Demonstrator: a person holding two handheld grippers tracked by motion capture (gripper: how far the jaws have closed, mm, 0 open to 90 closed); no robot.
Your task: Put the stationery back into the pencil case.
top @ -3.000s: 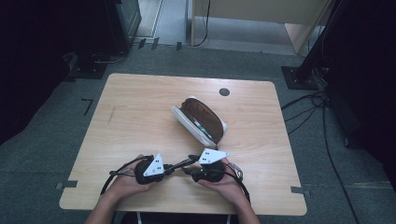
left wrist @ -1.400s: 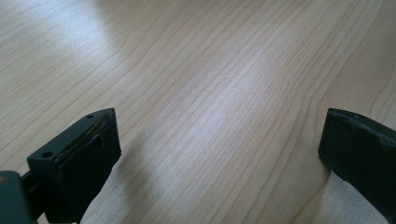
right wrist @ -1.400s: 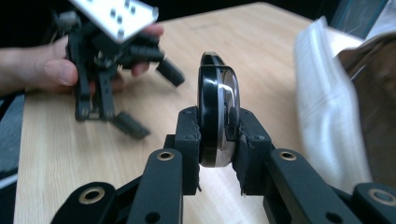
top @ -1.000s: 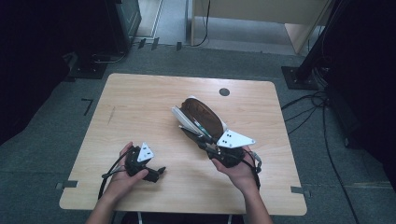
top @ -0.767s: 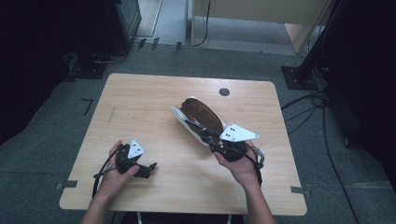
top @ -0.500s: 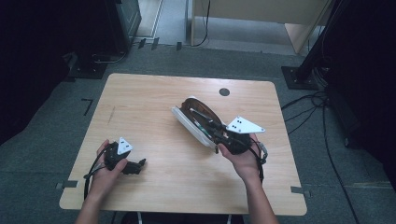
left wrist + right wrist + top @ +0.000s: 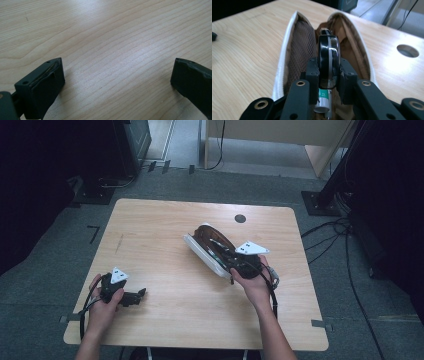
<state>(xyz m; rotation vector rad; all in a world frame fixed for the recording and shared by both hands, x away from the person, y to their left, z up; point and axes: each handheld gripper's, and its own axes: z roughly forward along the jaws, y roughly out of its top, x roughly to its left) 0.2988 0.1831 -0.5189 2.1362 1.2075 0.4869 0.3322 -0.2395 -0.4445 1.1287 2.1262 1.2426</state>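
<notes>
An open pouch (image 7: 205,245) with a white zip edge and brown lining lies at the table's middle. In the right gripper view its two sides (image 7: 287,50) spread apart. My right gripper (image 7: 328,72) is shut on a flat black object with a silver band (image 7: 328,50), held on edge inside the pouch mouth. Under it lies a white tube with a green label (image 7: 322,102). In the high view the right gripper (image 7: 227,259) reaches into the pouch's near end. My left gripper (image 7: 136,296) rests near the front left of the table, and its jaws (image 7: 117,72) stand wide open over bare wood.
The wooden table (image 7: 165,225) has a round cable hole (image 7: 240,218) behind the pouch, also seen as the hole (image 7: 408,50) in the right gripper view. Dark equipment and cables stand on the floor around the table.
The left hand has slid its gripper leftward toward the table's front left corner. The right hand has carried the black object forward and down into the pouch mouth.
</notes>
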